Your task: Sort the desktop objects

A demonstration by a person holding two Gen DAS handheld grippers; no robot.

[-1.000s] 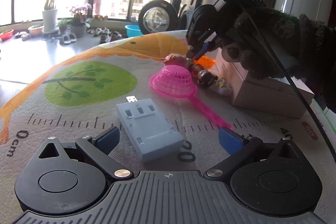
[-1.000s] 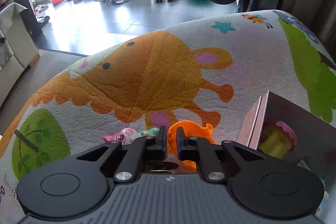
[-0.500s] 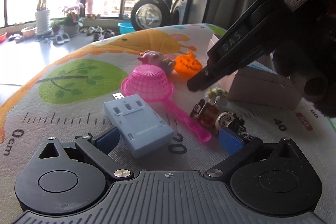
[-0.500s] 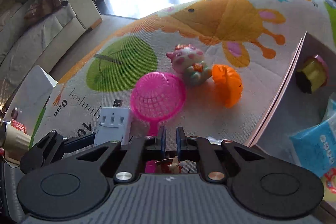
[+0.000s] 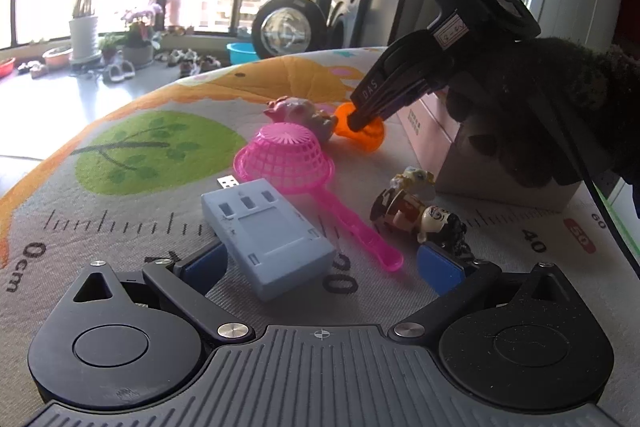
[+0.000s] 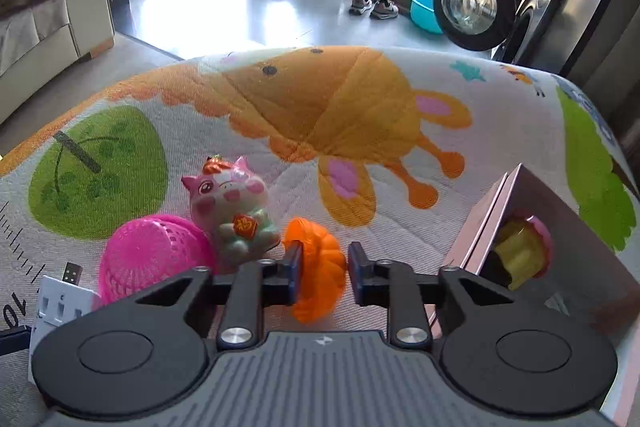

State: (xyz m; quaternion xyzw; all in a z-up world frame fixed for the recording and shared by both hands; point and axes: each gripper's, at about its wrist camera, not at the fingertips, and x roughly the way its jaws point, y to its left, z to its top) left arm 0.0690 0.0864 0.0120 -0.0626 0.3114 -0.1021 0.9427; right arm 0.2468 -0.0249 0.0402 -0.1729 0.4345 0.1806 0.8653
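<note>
My right gripper (image 6: pixel 322 269) is open with its fingers on either side of the orange pumpkin toy (image 6: pixel 318 281), which lies on the play mat; it also shows in the left wrist view (image 5: pixel 362 135). Beside it stand a pink pig figurine (image 6: pixel 230 211) and a pink plastic strainer (image 6: pixel 154 259). My left gripper (image 5: pixel 320 261) is open and low over the mat, with the grey-blue USB adapter (image 5: pixel 266 233) between its fingers. A small doll figure (image 5: pixel 416 209) lies by its right finger. The pink box (image 6: pixel 516 267) stands at right, with a yellow toy inside.
The cartoon play mat (image 6: pixel 320 115) covers the tabletop and drops off at the far edge. The strainer's handle (image 5: pixel 360 231) runs between the adapter and the doll. My right hand and its gripper body (image 5: pixel 460 39) hang over the box.
My right gripper opened, leaving the doll figure on the mat, and moved forward and down to straddle the orange pumpkin. My left gripper stayed open and nearly still over the adapter.
</note>
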